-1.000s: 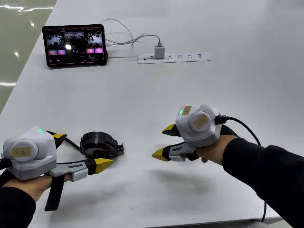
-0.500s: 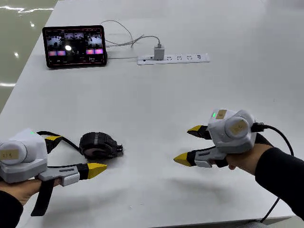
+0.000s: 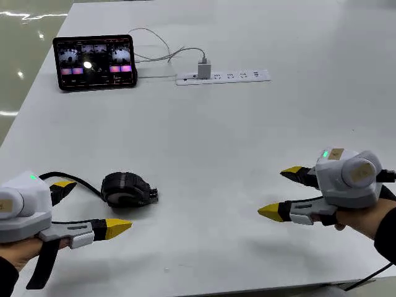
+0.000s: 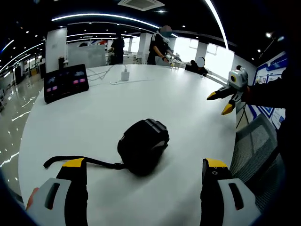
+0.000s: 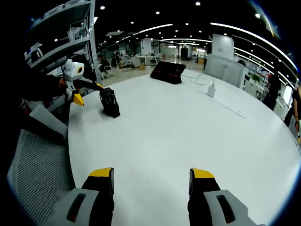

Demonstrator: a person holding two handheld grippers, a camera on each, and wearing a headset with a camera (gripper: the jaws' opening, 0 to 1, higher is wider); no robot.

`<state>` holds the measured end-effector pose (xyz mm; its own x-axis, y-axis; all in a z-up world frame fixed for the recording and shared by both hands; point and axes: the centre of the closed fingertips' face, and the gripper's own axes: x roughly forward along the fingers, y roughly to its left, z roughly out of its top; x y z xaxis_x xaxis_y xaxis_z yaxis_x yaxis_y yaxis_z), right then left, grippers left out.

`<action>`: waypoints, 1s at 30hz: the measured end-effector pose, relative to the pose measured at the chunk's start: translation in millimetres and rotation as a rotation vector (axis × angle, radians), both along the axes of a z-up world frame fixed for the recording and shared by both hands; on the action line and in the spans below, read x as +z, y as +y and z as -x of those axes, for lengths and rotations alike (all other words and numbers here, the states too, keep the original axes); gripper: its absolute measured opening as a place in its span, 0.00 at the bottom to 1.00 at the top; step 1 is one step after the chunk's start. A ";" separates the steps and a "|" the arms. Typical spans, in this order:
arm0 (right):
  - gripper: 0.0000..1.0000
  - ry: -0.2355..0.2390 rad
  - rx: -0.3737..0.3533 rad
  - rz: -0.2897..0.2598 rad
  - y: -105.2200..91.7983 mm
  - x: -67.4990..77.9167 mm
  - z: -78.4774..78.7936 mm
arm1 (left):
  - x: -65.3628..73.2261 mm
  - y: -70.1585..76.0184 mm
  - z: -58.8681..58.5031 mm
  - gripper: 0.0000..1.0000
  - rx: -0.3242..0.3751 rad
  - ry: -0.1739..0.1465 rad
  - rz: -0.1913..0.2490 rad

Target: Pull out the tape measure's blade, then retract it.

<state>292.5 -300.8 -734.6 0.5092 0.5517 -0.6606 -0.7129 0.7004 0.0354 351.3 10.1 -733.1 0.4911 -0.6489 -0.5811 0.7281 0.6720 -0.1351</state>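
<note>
A black tape measure lies on the white table with its blade drawn in and its black strap trailing to the left. My left gripper is open just left of it, one jaw on either side of the strap, touching nothing. From the left gripper view the tape measure sits a short way ahead of the open left gripper. My right gripper is open and empty far to the right. Seen from the right gripper, the tape measure is distant.
A tablet with a lit screen stands at the back left. A white power strip with a charger and cables lies behind the middle. The table's front edge runs close under both hands. A mesh chair stands by the table.
My right gripper has drawn far to the right, away from the tape measure. My left gripper has backed off to the left and nearer the front edge. The tape measure lies where it was.
</note>
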 end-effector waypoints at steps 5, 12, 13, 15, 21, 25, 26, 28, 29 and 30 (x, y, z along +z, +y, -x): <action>0.64 0.004 -0.021 0.027 -18.7 -1.7 11.1 | 0.5 2.9 1.5 0.99 0.006 0.006 0.003; 0.72 0.012 -0.063 0.047 -48.5 -3.4 24.6 | 1.4 5.4 5.9 0.99 -0.001 0.005 -0.004; 0.73 0.011 -0.070 0.050 -52.3 -2.8 25.6 | 1.1 6.6 6.2 0.99 -0.001 0.001 -0.009; 0.75 -0.011 -0.070 0.048 -58.7 2.4 28.7 | 1.0 8.7 7.3 0.99 0.003 0.002 -0.009; 0.83 -0.007 -0.103 0.038 -77.0 2.0 38.3 | 2.2 11.6 8.8 0.99 -0.003 0.003 -0.012; 0.88 -0.008 -0.110 0.039 -86.3 3.7 43.7 | 4.6 13.5 7.2 0.99 -0.005 -0.005 -0.014; 0.92 -0.010 -0.116 0.026 -87.3 5.9 43.9 | 4.9 14.5 6.8 0.99 -0.005 -0.006 -0.016; 0.96 -0.007 -0.116 0.017 -90.6 6.5 45.5 | 5.5 16.0 6.7 0.99 -0.005 -0.007 -0.018; 0.99 -0.007 -0.117 0.017 -92.3 6.3 45.8 | 5.4 17.2 6.5 0.99 -0.005 -0.008 -0.024; 0.99 -0.008 -0.117 0.022 -95.5 6.0 46.4 | 6.2 17.7 6.9 0.99 -0.010 -0.010 -0.026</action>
